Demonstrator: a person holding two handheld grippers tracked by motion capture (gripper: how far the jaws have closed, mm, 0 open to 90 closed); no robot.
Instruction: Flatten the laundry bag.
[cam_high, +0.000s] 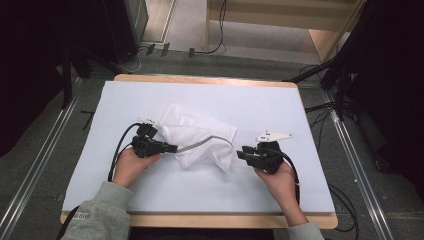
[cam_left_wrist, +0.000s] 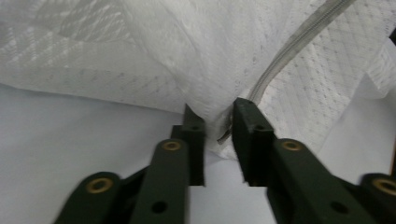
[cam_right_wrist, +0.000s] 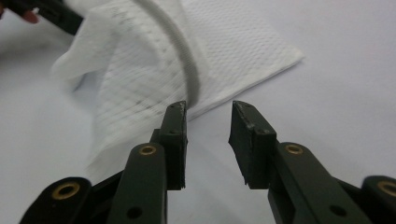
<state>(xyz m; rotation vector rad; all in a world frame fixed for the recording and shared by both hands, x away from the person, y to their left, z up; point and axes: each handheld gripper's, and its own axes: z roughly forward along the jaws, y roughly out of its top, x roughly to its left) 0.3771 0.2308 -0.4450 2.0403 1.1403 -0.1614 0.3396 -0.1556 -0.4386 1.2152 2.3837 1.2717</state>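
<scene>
The white mesh bag (cam_high: 197, 136) lies crumpled on the table (cam_high: 280, 107), between the two claws. The left claw (cam_high: 172, 148) is clamped on the bag's near corner: in the left gripper view the cloth and the end of the grey zipper strip (cam_left_wrist: 299, 39) are pinched between its pads (cam_left_wrist: 194, 122). The right claw (cam_right_wrist: 208, 108) stands open with nothing between its pads; the zipper strip (cam_right_wrist: 189, 74) passes just ahead of its left pad, and the bag's edge lies just beyond the tips.

Risks, as I judge them:
- The left claw's hold takes in only a small fold of slippery mesh, so a pull could let it slide out.
- If the right claw closes where it is, it may miss the cloth or catch only the zipper strip.
- Pulling with one corner held could drag the whole bag across the table rather than spread it.
</scene>
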